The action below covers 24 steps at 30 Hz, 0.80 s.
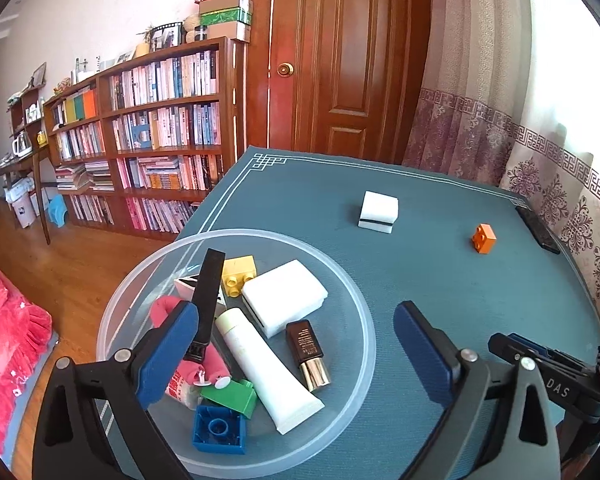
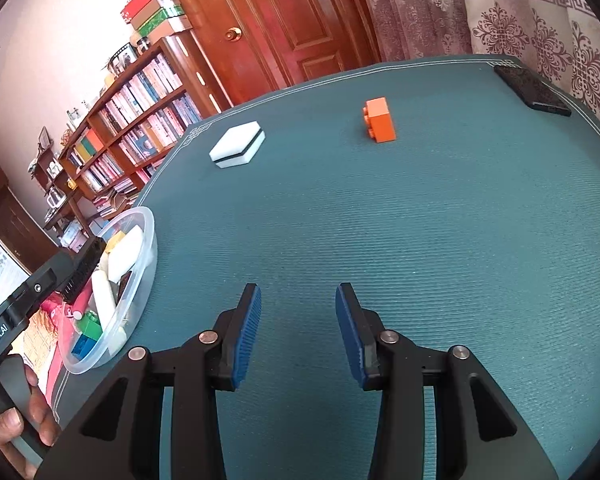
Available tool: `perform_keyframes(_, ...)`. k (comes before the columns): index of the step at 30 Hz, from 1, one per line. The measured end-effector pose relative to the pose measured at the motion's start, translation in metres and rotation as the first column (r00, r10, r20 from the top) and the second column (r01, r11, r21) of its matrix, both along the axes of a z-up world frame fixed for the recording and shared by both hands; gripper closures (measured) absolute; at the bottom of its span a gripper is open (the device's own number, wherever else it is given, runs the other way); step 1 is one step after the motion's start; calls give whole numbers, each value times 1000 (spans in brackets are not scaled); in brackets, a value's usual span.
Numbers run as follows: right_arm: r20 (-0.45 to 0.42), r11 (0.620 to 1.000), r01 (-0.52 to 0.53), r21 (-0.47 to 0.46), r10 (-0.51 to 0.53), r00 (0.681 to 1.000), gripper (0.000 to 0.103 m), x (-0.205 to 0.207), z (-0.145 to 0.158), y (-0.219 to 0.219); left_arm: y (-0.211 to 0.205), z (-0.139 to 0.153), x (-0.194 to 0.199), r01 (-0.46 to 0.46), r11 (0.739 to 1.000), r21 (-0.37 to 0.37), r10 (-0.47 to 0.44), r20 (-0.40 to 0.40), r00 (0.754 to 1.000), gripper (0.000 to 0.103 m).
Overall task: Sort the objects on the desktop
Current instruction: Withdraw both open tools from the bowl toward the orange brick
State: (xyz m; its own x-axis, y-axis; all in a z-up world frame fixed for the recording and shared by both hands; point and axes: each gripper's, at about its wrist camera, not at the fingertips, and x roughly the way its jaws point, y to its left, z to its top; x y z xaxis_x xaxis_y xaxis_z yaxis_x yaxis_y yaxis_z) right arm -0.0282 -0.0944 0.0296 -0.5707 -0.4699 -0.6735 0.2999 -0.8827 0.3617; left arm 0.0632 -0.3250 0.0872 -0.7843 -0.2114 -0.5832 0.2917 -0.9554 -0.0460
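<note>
Left gripper point(image 1: 296, 344): you hold it over the clear plastic bowl point(image 1: 352, 292) with the jaws spread wide and nothing between the pads. A black comb point(image 1: 208, 300) stands tilted against the inner face of the left pad, but it rests in the bowl and is not clamped.

Right gripper point(image 2: 298, 332): you hold it low over bare mat, jaws parted and empty, aimed toward the far items, so it looks placed to make the next pick.

Bowl contents: a white tube point(image 1: 264, 368), a white sponge block point(image 1: 284, 296), a dark cosmetic bottle with a gold cap point(image 1: 306, 346), yellow point(image 1: 238, 272), green point(image 1: 230, 396) and blue point(image 1: 220, 430) building bricks, and a pink item point(image 1: 168, 312) under the comb. They lie piled loosely, which suggests the bowl is the sorting destination.

Still on the mat: a white sponge with a black stripe point(image 2: 238, 144) and an orange brick point(image 2: 380, 120), well apart from each other and from the bowl.

Teal table mat point(image 2: 420, 240): its ribbed surface should keep the light pieces from sliding as you close on them.

Black phone point(image 2: 532, 90): it lies at the far right edge near the curtain; whether it belongs to the sort you cannot tell.

Progress: by my judgement most items are in, two remain.

Next pick: the orange brick lies closer to your right gripper's line; the sponge is soft, so close gently.
</note>
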Motion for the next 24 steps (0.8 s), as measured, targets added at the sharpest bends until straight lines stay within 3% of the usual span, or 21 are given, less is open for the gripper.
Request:
perform_keyframes(6,-4,999,42,-7,-42,999,60,-6,1,24,21,0,-9,27,999,-35,-26,17,1000,1)
perform_keyframes(7,-3,999,50,-9,-50,999,58,-7,1,28,24,0,-11,30,999,-41,-29,21,999,1)
perform_keyframes(9,-7,997,73,-10,-73,997,43,-9,1,37,30,-1,-14,38,998,-52,-37,29,999,1)
perform_keyframes(10,-11,996,85,-10,-85,996,42,-10,1,41,34,-1,-16,42,997,-58,-40,32,999,1)
perform_keyframes(24,-4,993,113,-22,-113,994,42,-20,-2,65,69,-6,-37,100,990,-102,-93,69,993,1)
